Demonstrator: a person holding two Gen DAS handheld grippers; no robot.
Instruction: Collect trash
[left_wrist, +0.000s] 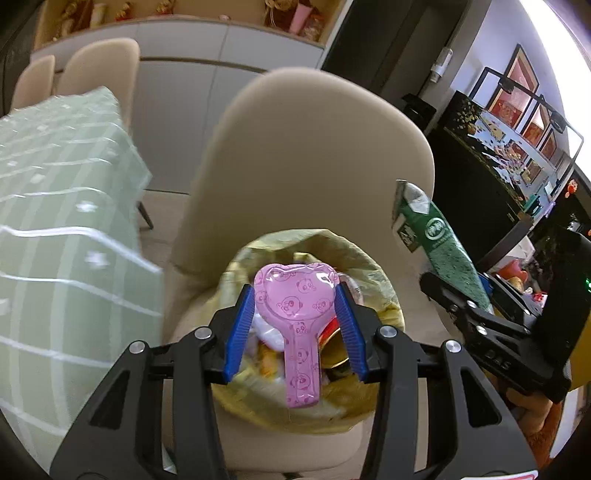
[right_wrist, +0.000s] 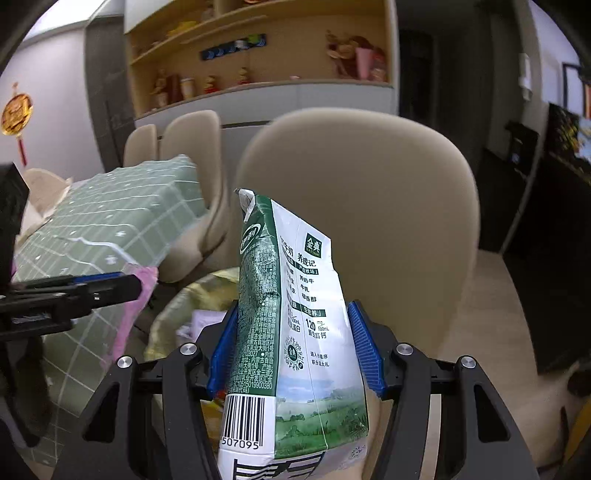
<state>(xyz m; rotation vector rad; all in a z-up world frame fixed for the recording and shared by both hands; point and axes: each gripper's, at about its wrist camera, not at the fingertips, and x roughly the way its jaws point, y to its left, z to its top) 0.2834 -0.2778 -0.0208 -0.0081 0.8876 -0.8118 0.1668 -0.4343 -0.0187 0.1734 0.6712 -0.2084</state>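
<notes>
My left gripper (left_wrist: 295, 295) is shut on a pink plastic wrapper (left_wrist: 297, 321) with cartoon faces and holds it right above a bin lined with a yellow bag (left_wrist: 373, 273) that stands on a beige chair seat. Several bits of rubbish lie in the bin. My right gripper (right_wrist: 291, 314) is shut on a flattened green and white milk carton (right_wrist: 295, 317), held upright just right of the bin (right_wrist: 192, 295). The carton (left_wrist: 436, 236) and right gripper also show at the right in the left wrist view. The left gripper (right_wrist: 125, 286) with the pink wrapper (right_wrist: 142, 291) shows at the left in the right wrist view.
The beige chair back (left_wrist: 310, 162) rises straight behind the bin. A table with a green checked cloth (left_wrist: 62, 206) stands to the left. More beige chairs (left_wrist: 99, 70) and a cabinet with shelves (right_wrist: 258, 62) are at the back. A dark TV stand (left_wrist: 491, 173) is to the right.
</notes>
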